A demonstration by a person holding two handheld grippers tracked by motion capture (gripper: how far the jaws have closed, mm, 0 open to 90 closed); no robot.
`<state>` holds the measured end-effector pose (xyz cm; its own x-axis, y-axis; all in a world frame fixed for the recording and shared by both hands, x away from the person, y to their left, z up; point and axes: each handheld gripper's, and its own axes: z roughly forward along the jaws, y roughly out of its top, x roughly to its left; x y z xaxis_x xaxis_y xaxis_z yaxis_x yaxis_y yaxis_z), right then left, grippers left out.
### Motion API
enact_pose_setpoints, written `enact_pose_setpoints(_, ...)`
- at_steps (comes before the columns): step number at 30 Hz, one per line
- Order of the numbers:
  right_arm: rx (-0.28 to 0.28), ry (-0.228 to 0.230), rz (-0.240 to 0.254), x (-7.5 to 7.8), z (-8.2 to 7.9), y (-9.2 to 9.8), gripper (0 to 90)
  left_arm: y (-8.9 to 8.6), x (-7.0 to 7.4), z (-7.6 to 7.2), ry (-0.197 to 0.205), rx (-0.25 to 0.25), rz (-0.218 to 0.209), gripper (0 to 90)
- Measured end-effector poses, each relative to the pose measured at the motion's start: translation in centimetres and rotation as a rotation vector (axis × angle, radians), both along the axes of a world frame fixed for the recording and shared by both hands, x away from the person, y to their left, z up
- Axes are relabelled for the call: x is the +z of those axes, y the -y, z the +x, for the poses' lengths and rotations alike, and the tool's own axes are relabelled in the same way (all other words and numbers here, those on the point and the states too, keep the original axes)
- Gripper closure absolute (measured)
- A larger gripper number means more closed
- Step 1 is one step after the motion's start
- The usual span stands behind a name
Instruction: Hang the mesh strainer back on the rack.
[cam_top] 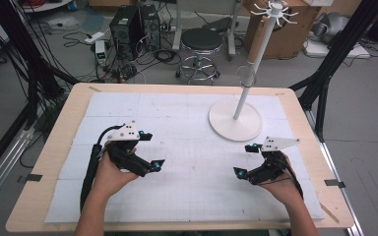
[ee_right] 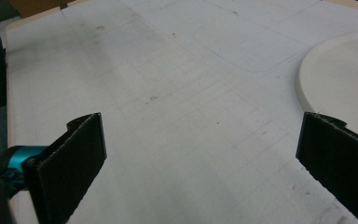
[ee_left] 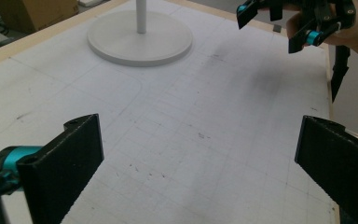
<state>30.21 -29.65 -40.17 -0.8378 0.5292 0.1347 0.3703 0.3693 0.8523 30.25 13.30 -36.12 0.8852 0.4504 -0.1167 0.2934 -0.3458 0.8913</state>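
Note:
My left gripper [cam_top: 152, 150] hovers over the left half of the white gridded mat [cam_top: 187, 147], held in a hand, jaws wide apart with nothing between them [ee_left: 200, 140]. My right gripper [cam_top: 245, 160] is over the right half, also open and empty [ee_right: 200, 140]; it appears too at the top right of the left gripper view [ee_left: 270, 28]. A white stand with a round base [cam_top: 235, 123] [ee_left: 140, 39] [ee_right: 340, 74] rises at the back right of the mat, beyond the right gripper. A thin ring [cam_top: 246, 76] sits on its pole, and small hooks [cam_top: 274, 11] crown the top.
The mat lies on a wooden table [cam_top: 54, 147] with a bare rim all round. Beyond the far edge stand a black stool [cam_top: 201, 42], computer towers [cam_top: 128, 24] with cables, and a cardboard box [cam_top: 285, 29]. Black frame posts [cam_top: 325, 73] flank the table.

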Motion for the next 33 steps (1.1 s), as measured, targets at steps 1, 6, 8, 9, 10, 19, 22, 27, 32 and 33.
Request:
enact_pose_setpoints(1,-0.002,-0.001,0.0,0.0,0.0,0.0,0.6,0.1,-0.1,0.0,0.003,-0.003,-0.003,1.6)
enact_pose_setpoints(6,-0.001,0.005,0.0,0.0,0.0,0.0,0.6,0.5,-0.6,0.0,0.001,-0.013,0.001,1.6)
enact_pose_setpoints(8,-0.001,0.002,0.0,0.0,0.1,0.0,0.6,0.7,-0.7,0.1,0.005,-0.011,0.013,1.6)
enact_pose_setpoints(9,-0.002,0.002,0.002,0.0,0.1,0.0,0.6,0.8,-0.8,0.1,0.004,-0.011,0.017,1.6)
enact_pose_setpoints(10,0.001,-0.002,0.0,0.0,0.1,0.0,0.6,0.9,-0.8,0.1,0.0,-0.01,0.016,1.6)
enact_pose_setpoints(19,-0.006,-0.001,-0.012,-0.1,0.2,-0.1,0.6,0.2,-0.9,0.2,0.0,-0.003,-0.007,1.6)
enact_pose_setpoints(22,-0.002,-0.001,-0.018,-0.2,0.3,-0.2,0.6,0.1,-0.9,0.2,-0.002,-0.002,-0.006,1.6)
enact_pose_setpoints(27,-0.003,-0.004,-0.019,-0.2,0.3,-0.2,0.6,0.1,-1.0,0.2,-0.003,0.003,-0.001,1.6)
enact_pose_setpoints(32,-0.001,-0.002,-0.019,-0.2,0.3,-0.1,0.6,-0.1,-0.9,0.2,0.0,0.007,-0.009,1.6)
enact_pose_setpoints(33,-0.002,-0.001,-0.02,-0.2,0.3,-0.1,0.6,-0.1,-0.9,0.2,-0.002,0.007,-0.01,1.6)
